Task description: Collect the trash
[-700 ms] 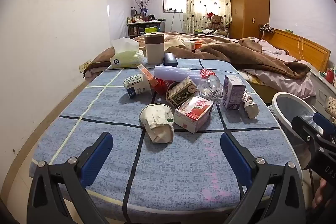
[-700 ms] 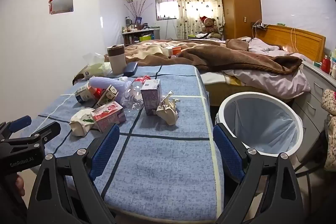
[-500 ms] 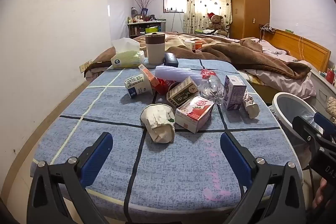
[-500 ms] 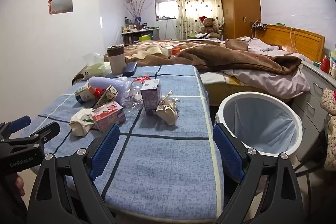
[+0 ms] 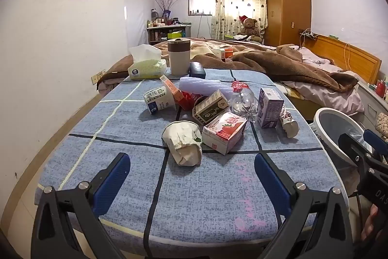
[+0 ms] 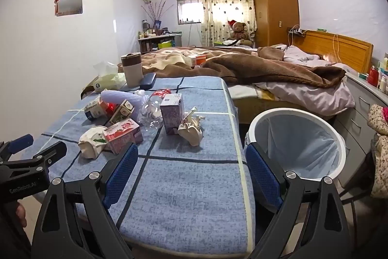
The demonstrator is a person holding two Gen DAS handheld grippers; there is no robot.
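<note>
- Blue checked cloth covered the counter [image 5: 121, 137], whose near edge curved below both claws and whose right edge ran beside a white bin [image 6: 298, 145].
- The left claw [image 5: 191, 176] stood spread wide with nothing between its blue pads, above the bare near strip of the cloth.
- The right claw [image 6: 191, 166] was likewise spread and empty, over the near right corner of the counter; its right finger overlapped the rim of the bin in the right wrist view.
- The trash lay clustered at mid-counter, well apart from both claws: a crumpled paper cup [image 5: 184, 142] nearest the left claw, touching a pink strawberry carton [image 5: 224, 129].
- Behind these lay a dark green carton [image 5: 211, 109], a white yoghurt cup [image 5: 157, 103] on its side, a clear plastic bottle [image 5: 242, 101] with a red label, and an upright purple carton [image 5: 270, 107].
- A crushed paper wrapper [image 6: 191, 130] lay just right of the purple carton, nearest the counter's right edge.
- Open cloth stretched between the cluster and the near edge, and along the left side of the counter toward the wall.
- At the far edge stood a tissue box [image 5: 146, 64], a lidded mug [image 5: 179, 56] and a dark case [image 5: 197, 69], close to the brown blanket [image 5: 278, 64] of the bed beyond.
- The bin stood on the floor, open and lined with a pale bag, between the counter and a grey drawer unit [image 6: 359, 113].
</note>
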